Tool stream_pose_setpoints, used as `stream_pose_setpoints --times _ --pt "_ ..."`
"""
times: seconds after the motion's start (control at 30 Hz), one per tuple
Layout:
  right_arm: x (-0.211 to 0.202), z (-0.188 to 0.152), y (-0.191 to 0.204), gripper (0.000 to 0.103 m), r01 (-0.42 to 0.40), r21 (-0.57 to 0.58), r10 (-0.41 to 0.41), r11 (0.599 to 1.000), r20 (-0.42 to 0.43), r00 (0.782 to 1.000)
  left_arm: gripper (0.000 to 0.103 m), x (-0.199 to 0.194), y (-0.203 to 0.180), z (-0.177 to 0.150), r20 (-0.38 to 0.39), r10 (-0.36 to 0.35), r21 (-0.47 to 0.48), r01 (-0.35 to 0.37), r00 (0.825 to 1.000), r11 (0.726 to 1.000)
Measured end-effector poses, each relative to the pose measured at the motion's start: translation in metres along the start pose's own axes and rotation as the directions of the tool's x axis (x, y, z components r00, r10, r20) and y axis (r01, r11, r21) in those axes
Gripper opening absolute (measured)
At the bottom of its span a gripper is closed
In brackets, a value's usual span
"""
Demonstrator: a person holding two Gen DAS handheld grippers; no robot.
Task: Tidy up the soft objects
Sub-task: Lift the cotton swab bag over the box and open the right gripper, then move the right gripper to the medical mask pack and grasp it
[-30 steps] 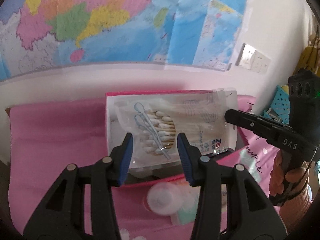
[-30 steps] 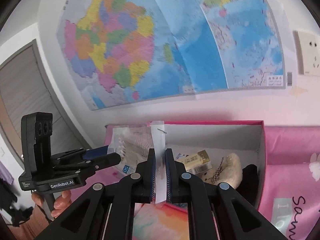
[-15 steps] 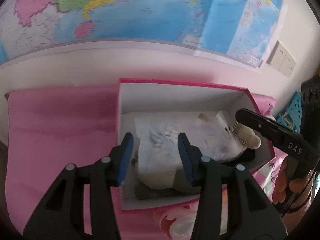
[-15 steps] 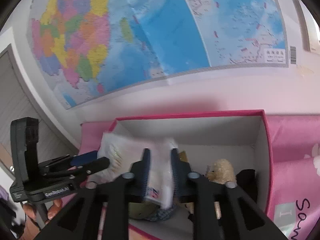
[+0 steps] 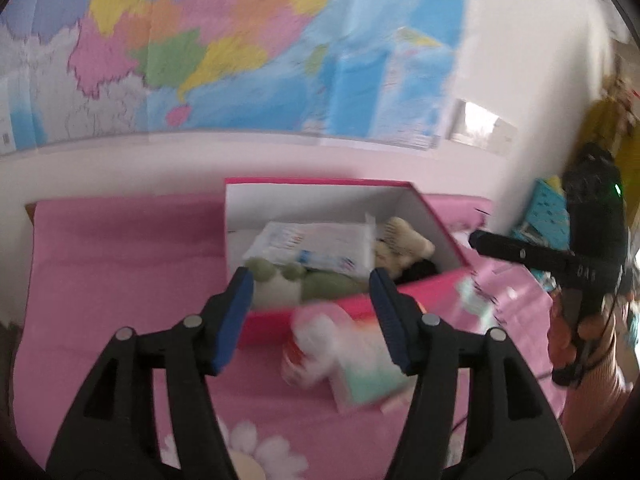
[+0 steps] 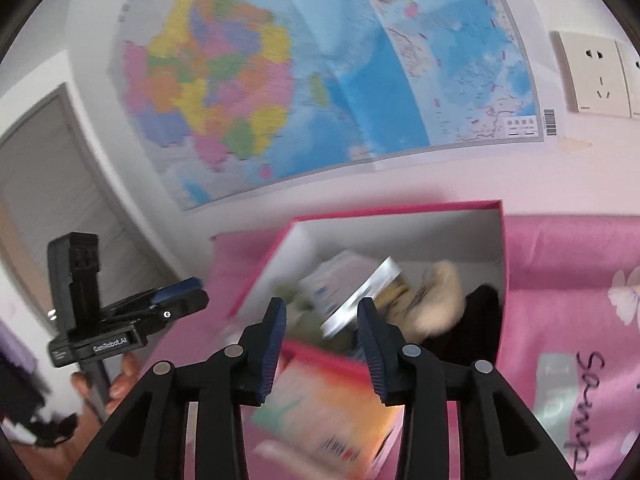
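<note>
Swab packet (image 5: pixel 316 250) lies in the pink box (image 5: pixel 320 184) atop the plush toys (image 5: pixel 280 280); this placement looks finished. Both my grippers are spread wide, holding nothing: left gripper (image 5: pixel 310 316), right gripper (image 6: pixel 322 346). Next pick likely the blurred soft pack (image 5: pixel 340 356) on the pink cloth (image 5: pixel 120 260) just before the box; left gripper already frames it.

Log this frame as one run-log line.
left gripper: open, empty | right gripper: open, empty | swab bag: in pink box | next: packet
</note>
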State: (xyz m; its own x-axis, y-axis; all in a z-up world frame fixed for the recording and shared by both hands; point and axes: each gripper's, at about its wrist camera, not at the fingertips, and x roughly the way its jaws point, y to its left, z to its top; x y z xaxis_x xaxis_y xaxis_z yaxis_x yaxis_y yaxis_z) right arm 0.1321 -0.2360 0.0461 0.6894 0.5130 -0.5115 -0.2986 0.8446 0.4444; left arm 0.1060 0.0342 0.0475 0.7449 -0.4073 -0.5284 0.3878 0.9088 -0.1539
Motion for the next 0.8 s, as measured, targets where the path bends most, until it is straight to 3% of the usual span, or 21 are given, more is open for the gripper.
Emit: stream_pose_setpoints --times 0.27,0.43,0.57,0.8 --pt "-0.058 -0.044 0.020 0.043 -0.111 0.016 0.112 0.994 -0.032 0.993 0.062 -0.026 -0.047 -0.054 -0.062 -0.110 0.090 0.115 0.992 0.989" --pt "-0.069 -0.090 0.017 0.046 -0.087 0.063 0.095 0.994 -0.127 0.987 0.062 -0.016 -0.069 -0.092 -0.171 -0.161 0.120 0.183 0.972 0.976" --pt "-0.063 -0.133 0.008 0.046 -0.042 0.132 0.073 0.990 -0.241 0.968 0.062 -0.001 -0.081 -0.120 -0.259 -0.167 0.125 0.204 0.951 0.971" --pt "-0.059 -0.186 -0.003 0.047 0.039 0.201 0.038 0.979 -0.366 0.930 0.062 0.012 -0.092 -0.148 -0.340 -0.183 0.125 0.237 0.922 0.963"
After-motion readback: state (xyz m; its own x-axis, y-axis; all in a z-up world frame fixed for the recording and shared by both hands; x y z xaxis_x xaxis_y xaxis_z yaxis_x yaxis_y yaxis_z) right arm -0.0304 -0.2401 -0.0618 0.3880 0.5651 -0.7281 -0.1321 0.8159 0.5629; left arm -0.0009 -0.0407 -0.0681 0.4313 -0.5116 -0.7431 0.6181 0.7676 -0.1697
